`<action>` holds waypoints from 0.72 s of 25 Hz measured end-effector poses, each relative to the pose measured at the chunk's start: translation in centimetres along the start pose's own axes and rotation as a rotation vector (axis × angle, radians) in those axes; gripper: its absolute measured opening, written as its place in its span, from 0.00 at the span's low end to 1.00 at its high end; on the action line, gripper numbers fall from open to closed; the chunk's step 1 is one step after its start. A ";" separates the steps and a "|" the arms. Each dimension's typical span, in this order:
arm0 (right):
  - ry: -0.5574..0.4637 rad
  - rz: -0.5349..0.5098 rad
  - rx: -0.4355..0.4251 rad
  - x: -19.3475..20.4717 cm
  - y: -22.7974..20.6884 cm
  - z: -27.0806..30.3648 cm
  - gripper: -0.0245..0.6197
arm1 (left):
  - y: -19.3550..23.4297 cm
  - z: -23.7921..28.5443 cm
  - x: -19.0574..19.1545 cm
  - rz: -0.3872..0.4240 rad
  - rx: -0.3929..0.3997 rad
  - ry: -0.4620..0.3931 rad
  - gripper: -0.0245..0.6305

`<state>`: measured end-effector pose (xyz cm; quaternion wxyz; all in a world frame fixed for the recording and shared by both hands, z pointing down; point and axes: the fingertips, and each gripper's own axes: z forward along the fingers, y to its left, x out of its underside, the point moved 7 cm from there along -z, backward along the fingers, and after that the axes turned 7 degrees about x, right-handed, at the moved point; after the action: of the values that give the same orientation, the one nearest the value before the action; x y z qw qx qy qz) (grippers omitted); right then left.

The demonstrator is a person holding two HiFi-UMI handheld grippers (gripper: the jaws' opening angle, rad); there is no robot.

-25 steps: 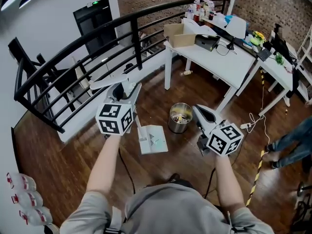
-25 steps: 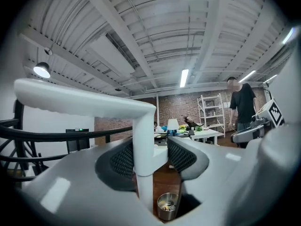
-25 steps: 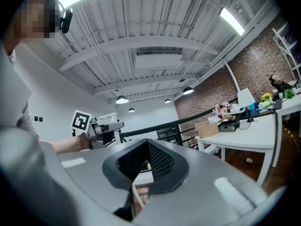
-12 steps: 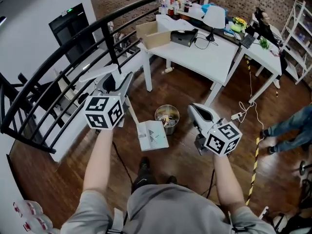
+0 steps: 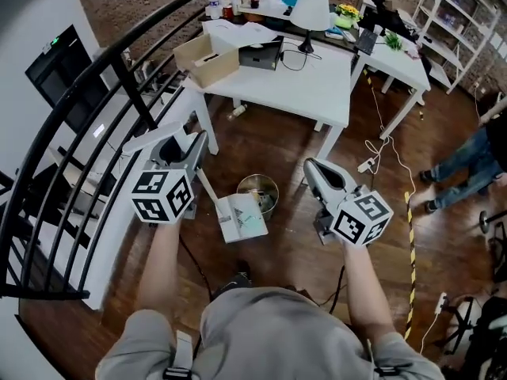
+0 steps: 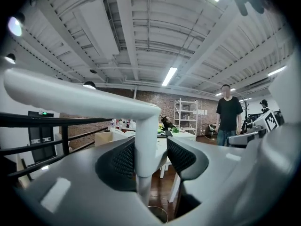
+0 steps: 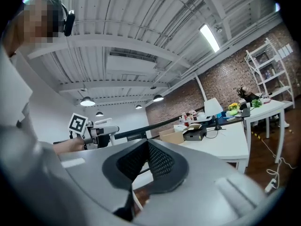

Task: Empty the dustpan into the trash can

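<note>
Both grippers have swung sideways; the dustpan (image 5: pixel 242 220) now hangs at the rim of the trash can (image 5: pixel 257 182). The left gripper (image 5: pixel 188 145) has its fingers clamped on the handle (image 5: pixel 210 192). The right gripper (image 5: pixel 315 169) has its fingers together, empty. The person should centre the pan over the can, then tip slowly.

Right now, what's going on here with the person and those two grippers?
A person holds a gripper in each hand. The left gripper is clamped on the white handle of a long-handled dustpan, whose scoop is down beside the metal trash can on the wooden floor. It has not been tipped into the can yet. The right gripper is shut and holds nothing.
</note>
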<state>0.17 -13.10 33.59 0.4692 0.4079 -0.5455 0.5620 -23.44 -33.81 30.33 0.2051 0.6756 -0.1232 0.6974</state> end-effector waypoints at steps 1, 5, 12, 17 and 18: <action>-0.001 0.004 0.017 0.1 0.0 0.5 0.04 | 0.5 0.7 0.0 0.001 0.015 -0.002 0.34; -0.001 0.014 0.068 0.5 0.4 2.4 0.04 | 2.8 3.0 -0.3 0.009 0.036 0.004 0.34; -0.003 0.020 0.151 1.0 -0.1 4.2 0.04 | 4.8 7.7 -0.4 0.022 0.071 0.018 0.34; -0.004 0.030 0.207 1.0 -1.1 3.7 0.04 | 4.9 11.7 -0.5 0.035 0.098 0.025 0.34; -0.004 0.031 0.214 1.0 -1.4 3.5 0.04 | 4.8 12.5 -0.6 0.036 0.098 0.027 0.34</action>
<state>1.15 -16.55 35.14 0.4134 0.4483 -0.4893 0.6235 -14.47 -43.80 30.96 0.1607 0.6729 -0.0983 0.7153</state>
